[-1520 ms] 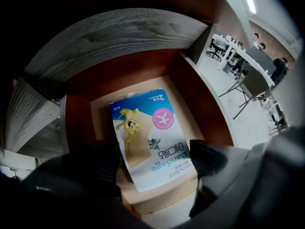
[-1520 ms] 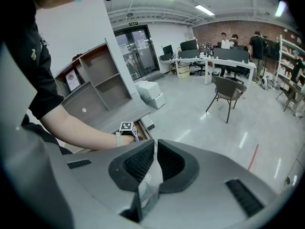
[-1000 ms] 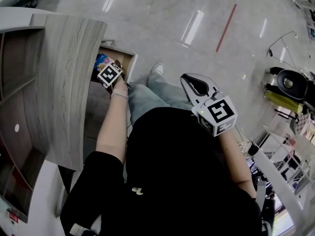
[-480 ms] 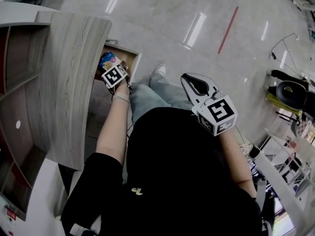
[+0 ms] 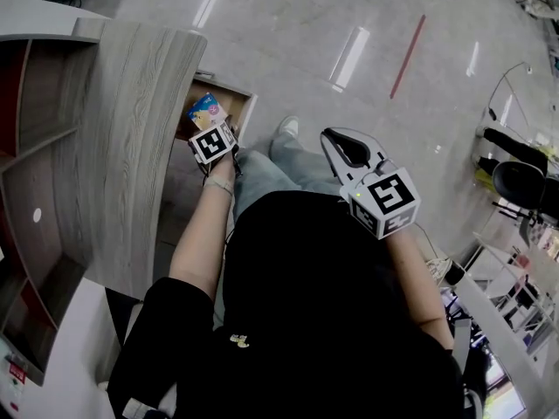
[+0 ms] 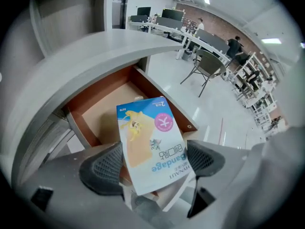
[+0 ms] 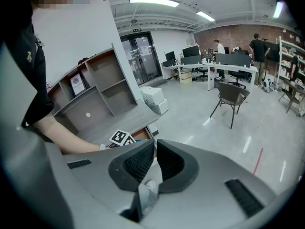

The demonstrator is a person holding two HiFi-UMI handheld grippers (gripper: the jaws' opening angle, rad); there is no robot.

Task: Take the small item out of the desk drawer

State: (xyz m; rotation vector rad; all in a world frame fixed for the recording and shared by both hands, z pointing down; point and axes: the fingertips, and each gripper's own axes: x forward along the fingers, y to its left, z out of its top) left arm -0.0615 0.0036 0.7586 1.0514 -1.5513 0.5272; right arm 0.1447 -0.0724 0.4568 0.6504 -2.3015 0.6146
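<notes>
At my far left the desk (image 5: pixel 131 147) runs in grey wood-grain laminate, its top a long slab with a rounded edge. Under that edge the drawer (image 6: pixel 102 106) stands pulled out: a shallow rectangular box, smooth reddish-brown inside, with a pale front panel.

My left gripper (image 6: pixel 152 163) grips the bandage packet (image 6: pixel 150 144) by its lower half, one dark cross-hatched rubber pad pressed on each long edge. The packet is flat, rectangular and glossy, with a blue band along the far end, a pale peach field, a pink disc and small cartoon figures. It stands tilted between my jaws, with the open drawer showing behind it. From the head view the packet sits over the drawer's mouth, just past my marker cube.

Farther right, my right gripper (image 7: pixel 156 156) hangs in front of my black shirt, well apart from the desk. Its ribbed pads are drawn together to a thin slit with nothing between them. Its smooth grey shell tapers to a blunt nose. Below it spreads the polished pale floor (image 5: pixel 306 24), streaked with bright reflections and one thin red line.
</notes>
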